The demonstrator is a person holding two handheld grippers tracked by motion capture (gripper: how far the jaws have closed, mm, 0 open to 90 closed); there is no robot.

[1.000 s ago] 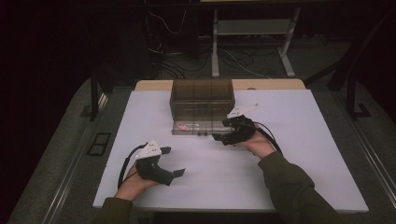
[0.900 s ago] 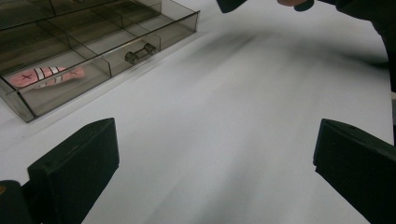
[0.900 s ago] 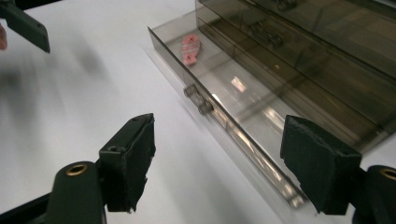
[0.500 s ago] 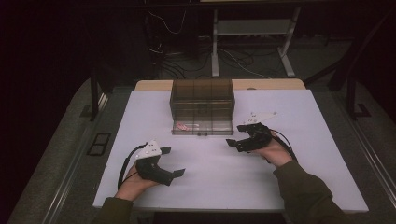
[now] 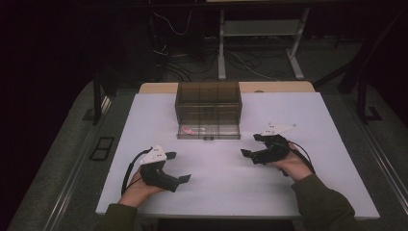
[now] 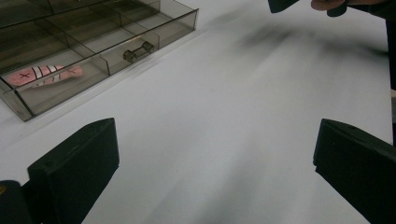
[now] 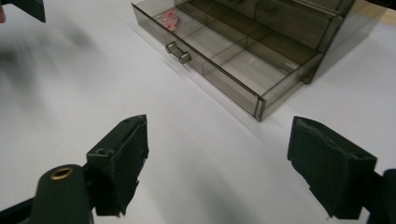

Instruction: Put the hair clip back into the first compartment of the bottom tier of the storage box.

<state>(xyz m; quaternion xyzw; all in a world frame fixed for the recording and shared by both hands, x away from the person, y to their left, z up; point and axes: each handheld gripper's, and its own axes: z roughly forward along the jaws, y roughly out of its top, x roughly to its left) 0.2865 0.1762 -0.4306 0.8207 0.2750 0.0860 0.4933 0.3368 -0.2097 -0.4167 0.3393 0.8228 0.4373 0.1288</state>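
On the white bench [image 5: 231, 187], the smoky clear drawer box [image 5: 209, 109] stands near the far edge with its bottom drawer [image 7: 219, 65] pulled out; a pink striped item [image 6: 44, 75] lies in its left-end compartment (its knob faces the person). The right claw [image 5: 250, 147], just in front of the box's right corner, has been opening and holds nothing. The left claw [image 5: 179, 167] rests wide open and empty, well apart from the box.

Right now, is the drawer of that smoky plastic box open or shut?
Open. The drawer stands pulled out past the box front, its compartments exposed from above, with a pink striped item lying in an end compartment.
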